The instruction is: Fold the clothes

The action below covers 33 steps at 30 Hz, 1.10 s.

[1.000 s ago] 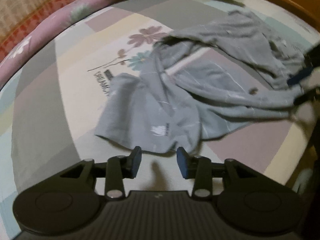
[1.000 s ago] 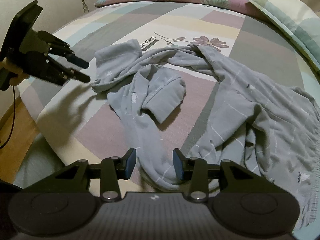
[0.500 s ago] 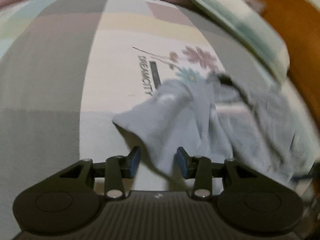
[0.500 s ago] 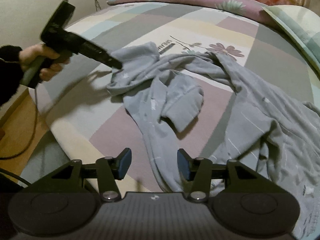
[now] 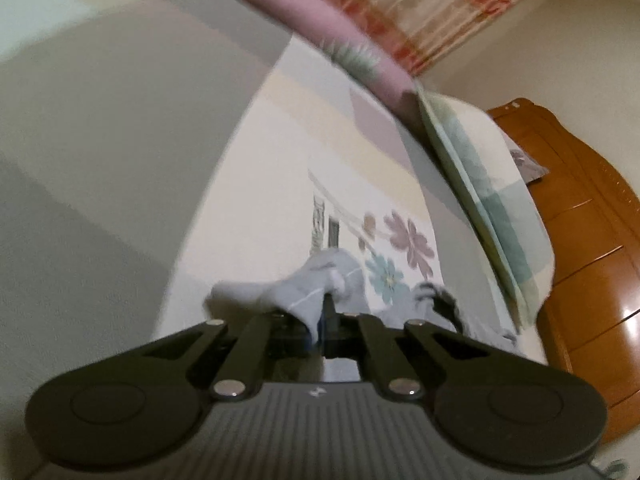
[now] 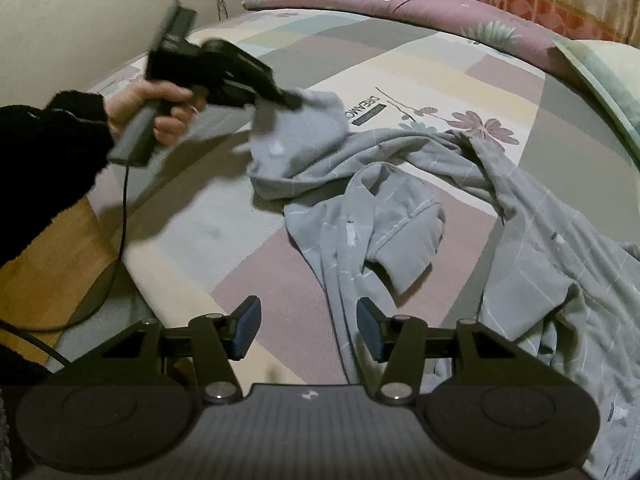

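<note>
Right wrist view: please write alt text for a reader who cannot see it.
The left gripper, held in a person's hand, is shut on one end of a crumpled grey garment and lifts it off a patchwork bedspread. The right gripper is open in the foreground, above another part of the garment.

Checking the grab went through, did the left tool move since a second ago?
Yes. The left tool went forward from the bed edge onto the grey garment, now pinching it.
</note>
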Motion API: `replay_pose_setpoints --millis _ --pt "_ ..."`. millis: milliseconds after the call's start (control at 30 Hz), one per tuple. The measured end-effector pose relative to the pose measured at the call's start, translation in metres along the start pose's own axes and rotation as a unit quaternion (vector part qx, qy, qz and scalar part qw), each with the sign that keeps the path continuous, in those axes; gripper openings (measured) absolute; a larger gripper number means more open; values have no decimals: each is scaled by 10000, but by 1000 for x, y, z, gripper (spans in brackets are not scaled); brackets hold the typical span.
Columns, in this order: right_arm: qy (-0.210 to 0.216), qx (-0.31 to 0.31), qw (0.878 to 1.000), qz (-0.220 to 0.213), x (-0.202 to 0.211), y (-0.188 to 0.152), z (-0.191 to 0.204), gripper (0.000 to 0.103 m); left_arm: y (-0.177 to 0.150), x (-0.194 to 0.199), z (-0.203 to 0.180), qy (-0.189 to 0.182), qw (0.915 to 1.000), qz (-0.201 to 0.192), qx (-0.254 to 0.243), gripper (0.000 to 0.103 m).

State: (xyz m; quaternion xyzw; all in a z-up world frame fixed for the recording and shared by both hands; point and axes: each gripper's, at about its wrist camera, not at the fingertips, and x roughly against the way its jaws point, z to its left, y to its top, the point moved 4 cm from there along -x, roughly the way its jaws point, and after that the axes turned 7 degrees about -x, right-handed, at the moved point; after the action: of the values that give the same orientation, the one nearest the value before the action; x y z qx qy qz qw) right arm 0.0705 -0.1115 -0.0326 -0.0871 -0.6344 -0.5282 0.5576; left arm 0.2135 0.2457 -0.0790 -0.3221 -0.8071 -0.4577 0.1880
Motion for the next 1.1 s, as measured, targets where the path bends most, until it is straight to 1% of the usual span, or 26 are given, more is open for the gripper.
replay_pose_setpoints --millis 67,167,267,367,500,800,833,933,967,1033,1100 --pt "-29 -14 10000 24 1 -2 -2 58 11 22 4 326 9988 -210 -296 2" --pt "-34 -58 10000 38 0 -3 -4 58 30 57 13 796 9931 -562 -646 2" --pt "-39 -47 10000 69 -3 -2 -3 59 44 87 23 1114 9866 -930 -748 2" --pt "-45 -37 9999 100 -5 -2 -2 59 49 106 33 1331 9808 -1178 -802 2" --pt "-52 -23 9999 141 -8 -1 -1 59 61 116 46 1469 9765 -1379 -762 2" --pt "-114 -30 9997 225 -13 0 0 59 123 87 26 1510 9694 -1423 -1313 2" --pt "-131 -31 9996 239 -13 0 -1 59 128 87 24 1494 9684 -1473 -1346 2" --pt "-164 -65 9995 274 -14 -1 -4 59 136 94 21 1408 9652 -1701 -1399 2" --pt "-163 -89 9994 280 -14 0 -5 60 135 95 24 1403 9654 -1704 -1386 2" --pt "-143 -80 9994 298 -17 0 -5 60 127 96 35 1421 9674 -1623 -1326 4" --pt "-123 -71 9994 317 -19 1 -6 60 115 92 51 1603 9697 -1360 -1243 11"
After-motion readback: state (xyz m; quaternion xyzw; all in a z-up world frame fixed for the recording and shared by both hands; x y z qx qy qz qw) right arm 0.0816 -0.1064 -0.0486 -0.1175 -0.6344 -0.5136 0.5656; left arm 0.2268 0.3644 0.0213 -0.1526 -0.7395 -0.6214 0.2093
